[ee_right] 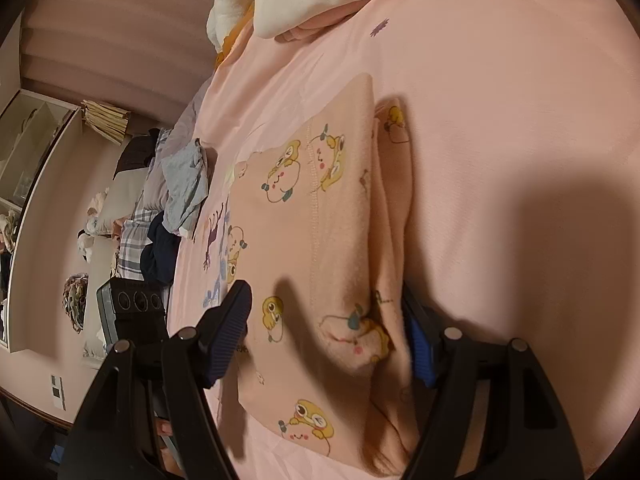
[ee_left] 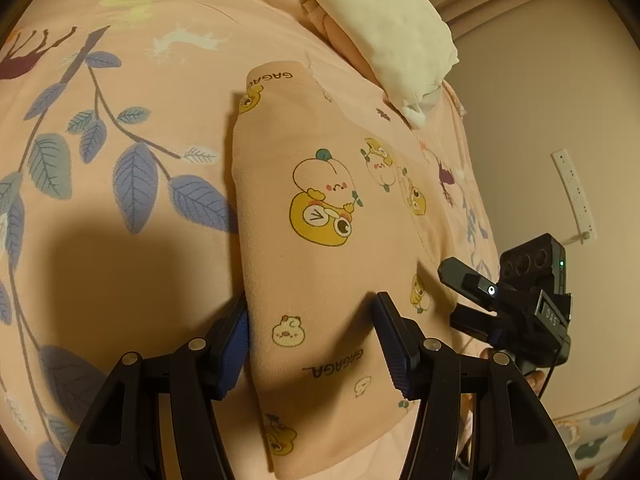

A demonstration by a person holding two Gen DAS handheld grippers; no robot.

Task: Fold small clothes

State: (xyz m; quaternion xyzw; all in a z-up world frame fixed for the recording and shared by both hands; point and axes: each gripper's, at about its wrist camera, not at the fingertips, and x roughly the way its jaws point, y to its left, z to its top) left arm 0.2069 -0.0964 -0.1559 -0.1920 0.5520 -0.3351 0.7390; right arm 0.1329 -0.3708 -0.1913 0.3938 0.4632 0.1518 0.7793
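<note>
A small peach garment printed with cartoon ducks lies folded lengthwise on a pink floral bedsheet. My left gripper is open, its blue-padded fingers on either side of the garment's near end. The right gripper shows in the left wrist view at the garment's right edge. In the right wrist view the same garment lies with a folded layer on top, and my right gripper is open astride its near end.
A stack of folded clothes with a cream piece on top sits at the far end of the bed. A heap of unfolded clothes lies beyond the bed's left edge, next to shelves. A power strip hangs on the wall.
</note>
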